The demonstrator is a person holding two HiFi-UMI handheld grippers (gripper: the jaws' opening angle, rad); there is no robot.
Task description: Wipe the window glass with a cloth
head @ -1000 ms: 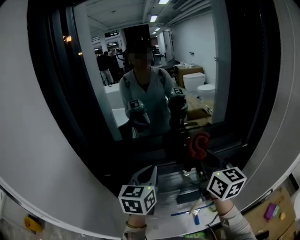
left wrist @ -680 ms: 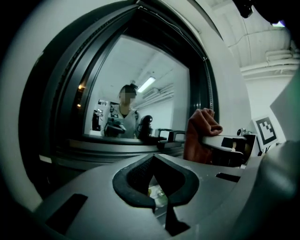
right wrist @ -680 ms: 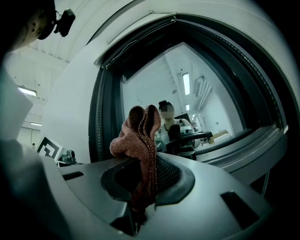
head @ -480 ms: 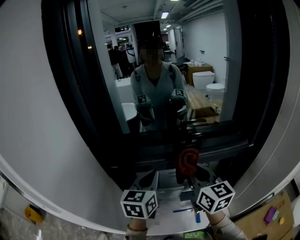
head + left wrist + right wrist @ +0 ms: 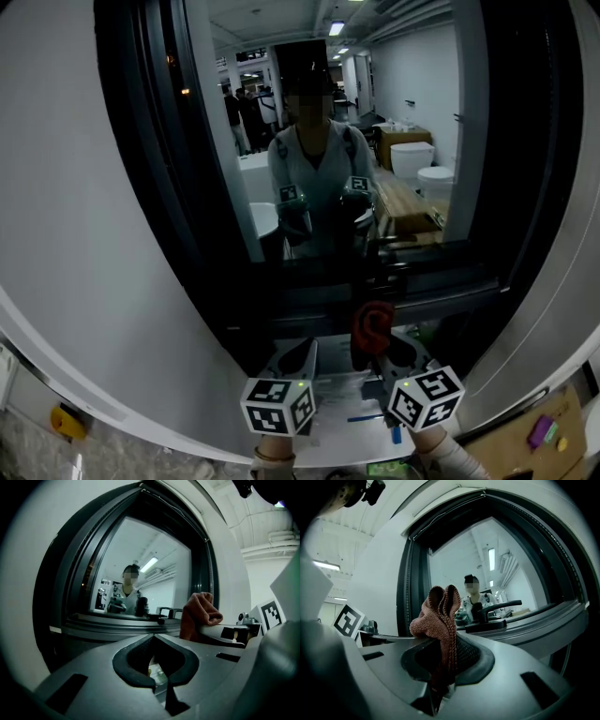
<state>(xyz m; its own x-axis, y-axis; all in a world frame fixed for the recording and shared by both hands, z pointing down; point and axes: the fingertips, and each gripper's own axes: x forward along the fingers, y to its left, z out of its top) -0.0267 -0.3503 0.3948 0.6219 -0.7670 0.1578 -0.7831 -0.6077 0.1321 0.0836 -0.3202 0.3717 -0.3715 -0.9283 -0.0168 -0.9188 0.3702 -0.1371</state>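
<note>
1. Two grippers are raised in front of a dark-framed window. The right gripper [image 5: 440,667] is pinched shut on a reddish-brown cloth [image 5: 440,616], which stands up above its jaws in a bunched fold.
2. The left gripper [image 5: 157,667] has its jaws pressed together on nothing and sits just beside the right one.
3. In the head view the cloth [image 5: 373,323] is low, in front of the bottom frame rail [image 5: 375,281]. It appears to be below the window glass [image 5: 319,141] and not yet on it.
4. Risk: only a narrow strip of cloth is clamped, so dragging it across the glass could pull it free.
5. Risk: the fold is small, so pressing hard could bring the bare jaw tips against the pane.
6. Risk: the window handle [image 5: 497,613] sticks out close by and could snag the cloth.
</note>
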